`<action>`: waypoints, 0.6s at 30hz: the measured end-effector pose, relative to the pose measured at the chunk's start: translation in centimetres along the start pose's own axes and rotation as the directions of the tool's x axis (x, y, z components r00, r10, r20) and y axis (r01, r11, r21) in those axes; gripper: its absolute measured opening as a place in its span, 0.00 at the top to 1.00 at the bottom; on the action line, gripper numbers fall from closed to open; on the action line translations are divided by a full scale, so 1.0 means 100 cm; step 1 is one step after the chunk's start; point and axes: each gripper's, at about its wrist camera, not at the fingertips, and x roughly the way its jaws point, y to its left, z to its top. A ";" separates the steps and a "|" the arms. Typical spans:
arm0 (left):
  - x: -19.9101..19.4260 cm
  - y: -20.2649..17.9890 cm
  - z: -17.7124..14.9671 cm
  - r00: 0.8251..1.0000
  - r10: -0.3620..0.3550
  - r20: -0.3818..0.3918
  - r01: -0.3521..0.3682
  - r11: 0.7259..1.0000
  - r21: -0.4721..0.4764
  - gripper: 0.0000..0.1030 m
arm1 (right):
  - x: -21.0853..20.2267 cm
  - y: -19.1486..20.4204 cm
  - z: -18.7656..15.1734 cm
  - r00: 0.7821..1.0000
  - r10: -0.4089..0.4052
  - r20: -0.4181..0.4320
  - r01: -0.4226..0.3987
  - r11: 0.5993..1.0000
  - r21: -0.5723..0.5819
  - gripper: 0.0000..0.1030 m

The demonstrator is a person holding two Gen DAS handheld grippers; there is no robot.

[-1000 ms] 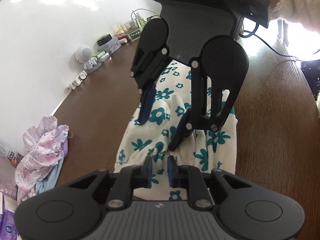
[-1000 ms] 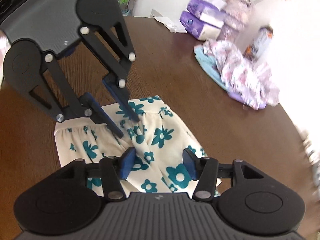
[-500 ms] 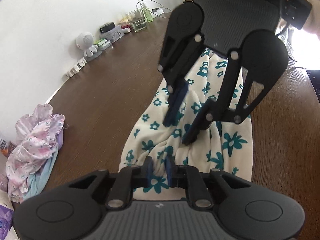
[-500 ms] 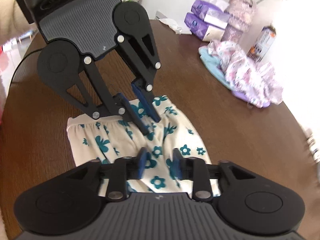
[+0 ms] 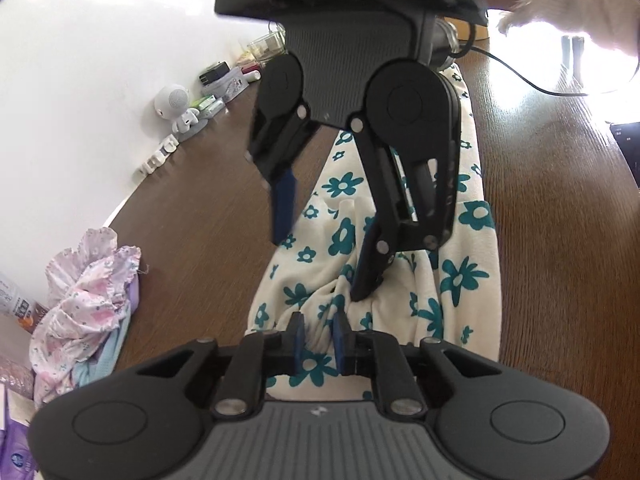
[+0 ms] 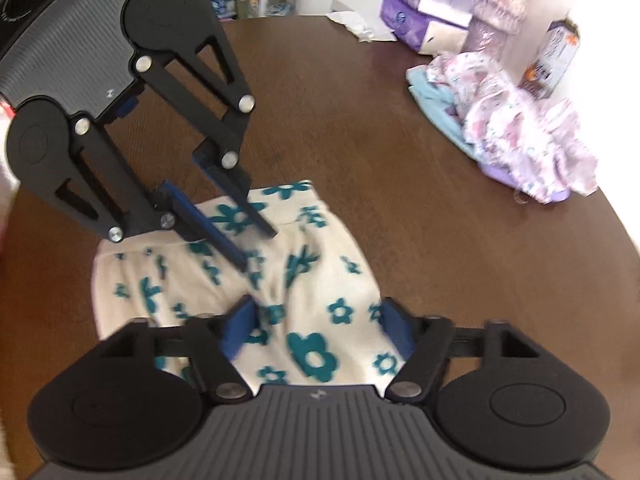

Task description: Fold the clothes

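Since half a second ago, the right gripper has been spread wide over the flowered garment, gripping nothing. A bunched fold is pinched by the nearly closed left gripper on the brown table.

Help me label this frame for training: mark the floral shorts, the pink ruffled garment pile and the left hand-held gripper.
floral shorts (image 6: 320,280), right wrist view, cream fabric at the middle.
pink ruffled garment pile (image 5: 86,296), left wrist view, crumpled top layer.
left hand-held gripper (image 5: 318,338), left wrist view, midway between its blue fingertips.
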 end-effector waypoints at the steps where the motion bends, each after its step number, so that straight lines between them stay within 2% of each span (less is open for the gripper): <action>1: -0.001 0.000 0.000 1.000 0.003 0.003 -0.003 1.000 0.002 0.82 | -0.001 0.004 -0.002 1.000 -0.002 0.007 0.002 1.000 -0.013 0.59; 3: -0.004 0.004 0.002 1.000 0.005 0.009 -0.005 1.000 -0.005 0.79 | -0.002 0.011 -0.005 1.000 -0.009 0.020 0.010 0.999 -0.033 0.64; 5: 0.000 0.012 0.006 1.000 -0.001 0.000 0.001 1.000 -0.017 0.68 | -0.002 0.019 -0.007 0.999 -0.027 0.030 0.028 0.998 -0.047 0.71; 7: 0.009 0.019 0.008 0.999 -0.028 -0.023 0.028 0.999 -0.016 0.64 | -0.003 0.028 -0.008 0.997 -0.061 0.038 0.063 0.996 -0.068 0.73; 11: 0.029 0.029 0.011 0.993 -0.098 -0.061 0.097 0.995 -0.013 0.67 | -0.004 0.038 -0.008 0.993 -0.113 0.046 0.116 0.990 -0.082 0.73; 12: 0.032 0.029 0.010 0.990 -0.123 -0.064 0.122 0.992 -0.014 0.73 | -0.005 0.041 -0.008 0.990 -0.137 0.044 0.140 0.986 -0.095 0.71; 13: 0.034 0.029 0.010 0.987 -0.148 -0.065 0.148 0.989 -0.016 0.81 | -0.005 0.042 -0.006 0.989 -0.145 0.040 0.149 0.982 -0.113 0.64; 14: 0.035 0.028 0.009 0.985 -0.159 -0.063 0.158 0.987 -0.013 0.82 | -0.004 0.042 -0.005 0.988 -0.152 0.036 0.155 0.979 -0.131 0.52; 15: 0.035 0.027 0.008 0.985 -0.162 -0.060 0.162 0.987 -0.008 0.82 | -0.004 0.043 -0.003 0.987 -0.158 0.032 0.161 0.976 -0.149 0.47; 16: 0.035 0.026 0.007 0.984 -0.166 -0.057 0.166 0.986 -0.002 0.82 | -0.003 0.043 -0.002 0.986 -0.165 0.028 0.167 0.972 -0.167 0.44; 18: 0.035 0.023 0.005 0.984 -0.173 -0.051 0.174 0.985 0.008 0.83 | -0.002 0.044 0.001 0.984 -0.178 0.021 0.178 0.963 -0.203 0.44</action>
